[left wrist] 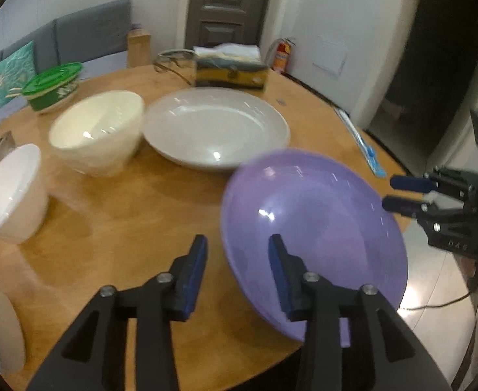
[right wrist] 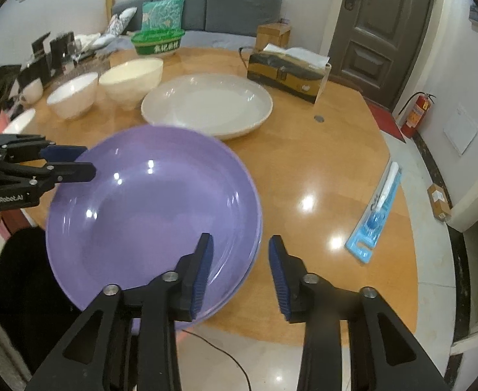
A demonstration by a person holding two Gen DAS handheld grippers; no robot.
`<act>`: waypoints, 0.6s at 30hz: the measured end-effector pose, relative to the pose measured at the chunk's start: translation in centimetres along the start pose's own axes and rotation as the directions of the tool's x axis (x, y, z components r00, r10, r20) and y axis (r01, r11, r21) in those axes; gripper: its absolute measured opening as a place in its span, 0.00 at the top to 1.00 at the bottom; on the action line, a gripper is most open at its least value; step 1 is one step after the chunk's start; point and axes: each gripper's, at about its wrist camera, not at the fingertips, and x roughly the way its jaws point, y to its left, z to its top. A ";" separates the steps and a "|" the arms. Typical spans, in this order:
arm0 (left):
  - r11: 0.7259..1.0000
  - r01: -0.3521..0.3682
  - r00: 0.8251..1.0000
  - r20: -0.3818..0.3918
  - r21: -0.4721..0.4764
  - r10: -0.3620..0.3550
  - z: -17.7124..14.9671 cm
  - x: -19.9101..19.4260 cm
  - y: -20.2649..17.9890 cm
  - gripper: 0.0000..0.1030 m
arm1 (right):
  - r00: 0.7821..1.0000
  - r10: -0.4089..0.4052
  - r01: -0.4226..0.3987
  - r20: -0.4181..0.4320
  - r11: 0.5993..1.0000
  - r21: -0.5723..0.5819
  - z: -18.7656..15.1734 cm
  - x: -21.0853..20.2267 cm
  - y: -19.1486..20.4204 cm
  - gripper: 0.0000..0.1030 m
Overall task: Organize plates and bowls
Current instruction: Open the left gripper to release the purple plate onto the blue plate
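A purple plate (left wrist: 314, 228) (right wrist: 154, 208) sits at the near edge of the round wooden table (left wrist: 125, 228), blurred, overhanging the edge, its far rim overlapping the big white plate (left wrist: 216, 130) (right wrist: 206, 107). My left gripper (left wrist: 237, 257) (right wrist: 87, 163) is open and straddles the purple plate's left rim, pads clear of it. My right gripper (right wrist: 240, 257) (left wrist: 389, 192) is open and straddles the right rim, with a gap on both sides. A cream bowl (left wrist: 98, 130) (right wrist: 131, 78) and a white bowl (left wrist: 10, 189) (right wrist: 72, 96) stand further left.
At the back stand a green lidded container (left wrist: 53, 84) (right wrist: 157, 40) and a tissue box (left wrist: 231, 68) (right wrist: 288, 71). A blue packaged brush (right wrist: 376, 215) lies near the table's right edge. A white cup (right wrist: 30, 91) and dark items crowd the far left.
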 end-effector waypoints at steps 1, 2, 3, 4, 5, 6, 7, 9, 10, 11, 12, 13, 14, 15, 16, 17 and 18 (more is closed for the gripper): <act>1.000 -0.007 1.000 0.011 -0.006 0.007 0.5 -0.3 0.4 0.63 | 1.000 0.006 -0.006 0.011 1.000 0.007 0.5 -0.1 -0.3 0.67; 1.000 -0.013 1.000 0.020 -0.011 0.013 0.9 -0.5 0.7 0.63 | 1.000 0.010 -0.011 0.019 1.000 0.012 1.0 0.0 -0.6 0.67; 1.000 -0.020 0.999 0.028 -0.017 0.021 1.5 -0.5 1.1 0.63 | 1.000 0.013 -0.013 0.025 1.000 0.015 1.5 0.0 -0.8 0.67; 0.999 -0.031 0.999 0.035 -0.025 0.031 2.1 -0.5 1.6 0.63 | 0.999 0.016 -0.017 0.032 1.000 0.018 2.0 0.1 -1.0 0.66; 0.999 -0.040 0.998 0.039 -0.036 0.041 2.8 -0.4 2.0 0.63 | 0.999 0.022 -0.023 0.038 0.999 0.022 2.6 0.3 -1.3 0.66; 0.998 -0.044 0.998 0.039 -0.044 0.046 3.2 -0.2 2.3 0.63 | 0.998 0.033 -0.035 0.045 0.999 0.029 3.5 0.7 -1.6 0.65; 0.997 -0.048 0.998 0.038 -0.056 0.050 3.7 0.1 2.7 0.63 | 0.998 0.042 -0.044 0.048 0.998 0.035 4.2 0.9 -1.9 0.65; 0.996 -0.050 0.998 0.031 -0.078 0.053 4.5 1.1 3.4 0.63 | 0.997 0.055 -0.057 0.048 0.998 0.038 5.5 1.8 -2.3 0.63; 0.995 -0.054 0.998 0.022 -0.089 0.056 4.9 1.7 3.8 0.63 | 0.997 0.060 -0.062 0.046 0.998 0.034 6.1 2.3 -2.4 0.63; 0.994 -0.057 0.998 0.017 -0.096 0.059 5.1 2.2 4.1 0.63 | 0.997 0.064 -0.065 0.041 0.997 0.028 6.9 3.0 -2.5 0.61; 0.993 -0.061 0.998 0.011 -0.100 0.063 5.3 2.7 4.3 0.63 | 0.997 0.067 -0.067 0.032 0.997 0.022 7.6 3.8 -2.6 0.61; 0.993 -0.068 0.998 0.005 -0.101 0.069 5.6 3.3 4.6 0.63 | 0.997 0.071 -0.071 0.022 0.997 0.017 8.2 4.5 -2.7 0.61; 0.992 -0.073 0.997 0.000 -0.101 0.073 5.7 3.7 4.8 0.63 | 0.997 0.077 -0.077 0.013 0.997 0.013 8.7 5.2 -2.8 0.61; 0.992 -0.080 0.997 -0.007 -0.100 0.080 5.9 4.3 4.9 0.63 | 0.996 0.088 -0.088 -0.001 0.996 0.011 9.4 6.2 -2.9 0.61; 0.991 -0.085 0.996 -0.014 -0.099 0.084 6.1 4.8 5.0 0.63 | 0.995 0.097 -0.097 -0.012 0.995 0.011 9.8 7.0 -3.0 0.61; 0.991 -0.087 0.996 -0.020 -0.099 0.085 6.3 5.4 5.1 0.63 | 0.995 0.102 -0.102 -0.020 0.995 0.011 10.1 7.6 -3.2 0.61; 0.991 -0.091 0.996 -0.026 -0.102 0.088 6.5 6.1 5.2 0.63 | 0.993 0.110 -0.110 -0.035 0.994 0.010 10.6 8.5 -3.3 0.61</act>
